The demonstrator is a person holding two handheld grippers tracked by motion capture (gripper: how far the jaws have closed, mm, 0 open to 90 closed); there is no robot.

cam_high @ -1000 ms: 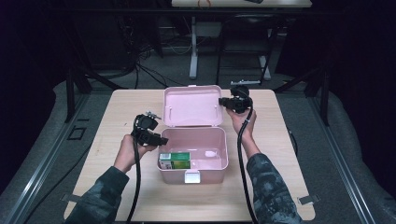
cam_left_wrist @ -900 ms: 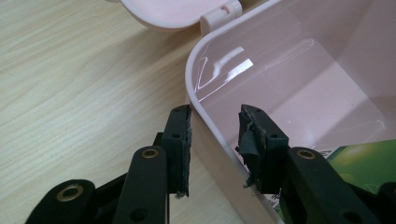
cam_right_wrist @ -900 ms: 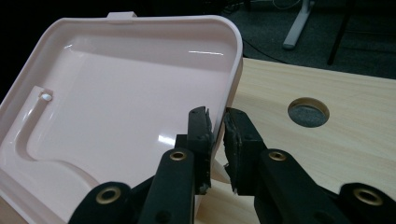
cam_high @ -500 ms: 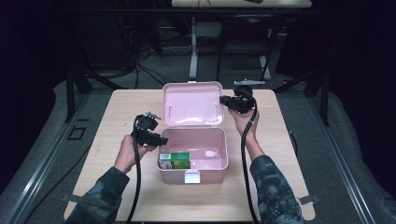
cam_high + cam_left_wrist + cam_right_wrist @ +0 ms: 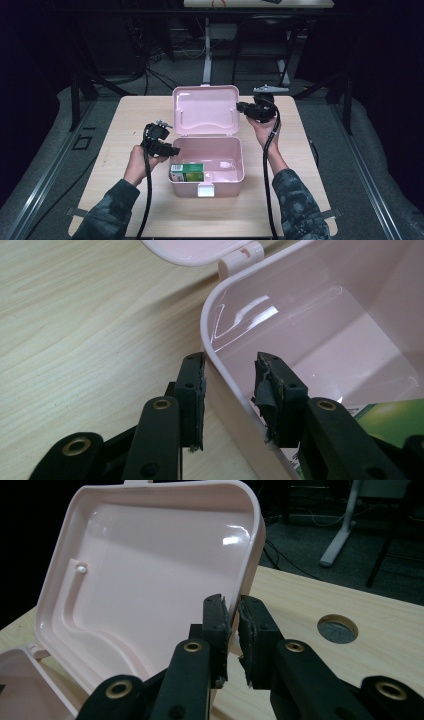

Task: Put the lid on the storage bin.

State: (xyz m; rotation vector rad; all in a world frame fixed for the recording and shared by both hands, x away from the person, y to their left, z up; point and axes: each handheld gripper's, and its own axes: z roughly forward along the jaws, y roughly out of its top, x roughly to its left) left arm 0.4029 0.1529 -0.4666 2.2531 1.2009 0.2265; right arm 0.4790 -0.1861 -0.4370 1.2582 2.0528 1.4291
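Dim room all around, with cables and desk legs lost in shadow, and only the pale wood-grain worktop [image 5: 135,120] catching the light. From where I stand, the right hand-held gripper [image 5: 234,611] has its jaws drawn narrow on the side rim of the raised lid [image 5: 150,575], foam pads pressing the thin edge from both faces. The left hand-held gripper [image 5: 231,385] stands wider, its jaws straddling the left wall of the pink box [image 5: 320,330], one outside and one inside, not yet clearly pinching. That box sits mid-worktop, lid upright on its back hinges, and looks like thin moulded plastic: light, glossy, rounded at the corners, likely slick under the pads and a bit springy in the lid. The rim seems the sensible place to hold, since the flat panels offer nothing to pinch. Inside lies a green carton [image 5: 187,172] against the front left wall, and a white latch [image 5: 204,190] hangs at the front.
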